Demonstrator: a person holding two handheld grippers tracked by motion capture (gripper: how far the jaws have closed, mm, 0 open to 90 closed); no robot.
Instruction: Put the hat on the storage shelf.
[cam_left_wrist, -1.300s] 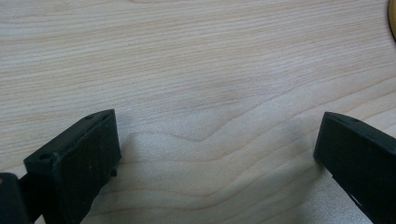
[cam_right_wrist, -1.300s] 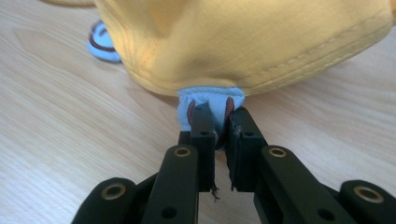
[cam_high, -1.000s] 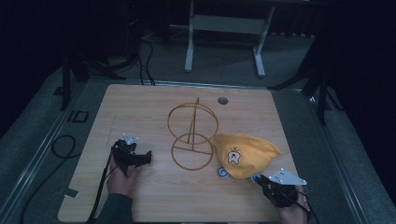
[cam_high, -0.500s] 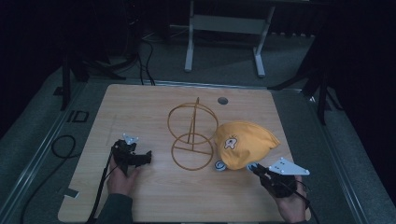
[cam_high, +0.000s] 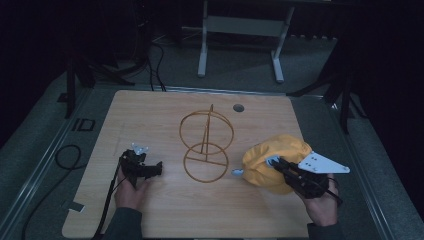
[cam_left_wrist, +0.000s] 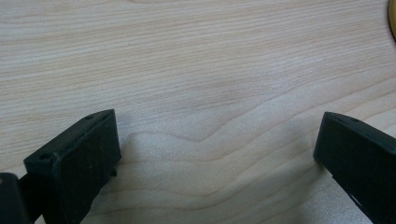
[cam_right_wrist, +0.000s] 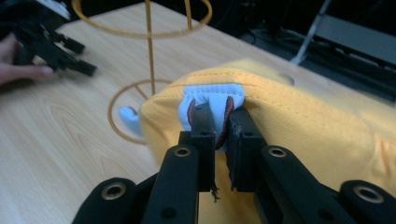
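A yellow cap (cam_high: 272, 152) with a white and blue patch is bunched up at the table's right front. My right gripper (cam_high: 275, 162) is shut on the cap's edge. In the right gripper view the jaws pinch the white patch (cam_right_wrist: 212, 100) of the cap (cam_right_wrist: 303, 121), and a pale blue tab (cam_right_wrist: 128, 116) hangs at its left. A gold wire stand (cam_high: 206, 145) with an upright ring and a round base stands mid-table, just left of the cap. My left gripper (cam_high: 150, 170) rests on the table at the left front, open (cam_left_wrist: 217, 149) over bare wood.
The wooden table (cam_high: 150, 115) has a dark round grommet (cam_high: 238, 107) near its far edge. A cable (cam_high: 65, 157) trails off the left side. A grey metal frame (cam_high: 240, 25) stands on the floor beyond the table. The wire stand (cam_right_wrist: 149, 46) rises close in front of the right gripper.
My right gripper has moved forward and up with the cap's edge, so the cap went from lying flat to bunched and partly raised. The left gripper has stayed put.
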